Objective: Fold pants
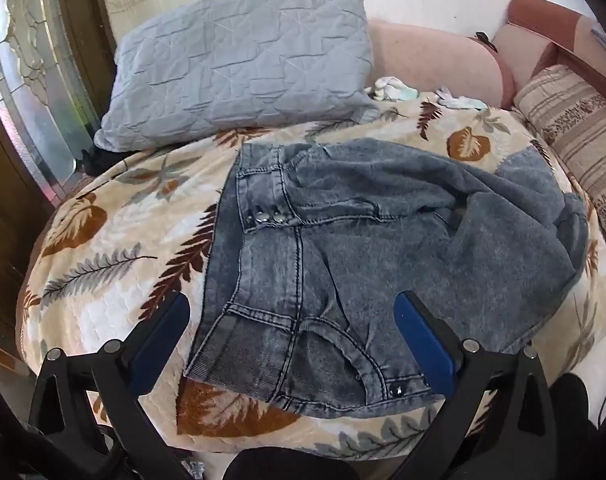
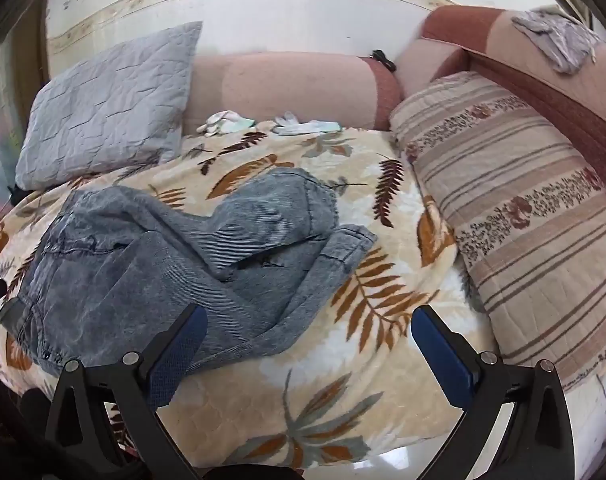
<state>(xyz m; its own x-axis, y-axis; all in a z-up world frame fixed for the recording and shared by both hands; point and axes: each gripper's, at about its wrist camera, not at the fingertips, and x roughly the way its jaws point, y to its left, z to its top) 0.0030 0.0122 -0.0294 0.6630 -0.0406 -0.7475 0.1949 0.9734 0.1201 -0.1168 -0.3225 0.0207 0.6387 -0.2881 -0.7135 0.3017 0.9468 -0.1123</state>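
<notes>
Hovering over jeans [image 1: 343,240], left hand-held gripper [image 1: 291,344] & right hand-held gripper [image 2: 307,348] gape wide (both empty).

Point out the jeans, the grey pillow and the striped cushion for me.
jeans [image 1: 343,248], left wrist view, on the seat below the waistband.
grey pillow [image 1: 239,64], left wrist view, middle of its quilted face.
striped cushion [image 2: 523,220], right wrist view, middle of its top face.

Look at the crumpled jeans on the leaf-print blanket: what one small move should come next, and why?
Probably lower the left gripper onto the waistband and close on it. Both sets of jaws stand open and hold nothing, the jeans lie bunched with the legs doubled over, and the waistband corner sits between the left jaws, so it seems the nearest hold for pulling them flat.
</notes>
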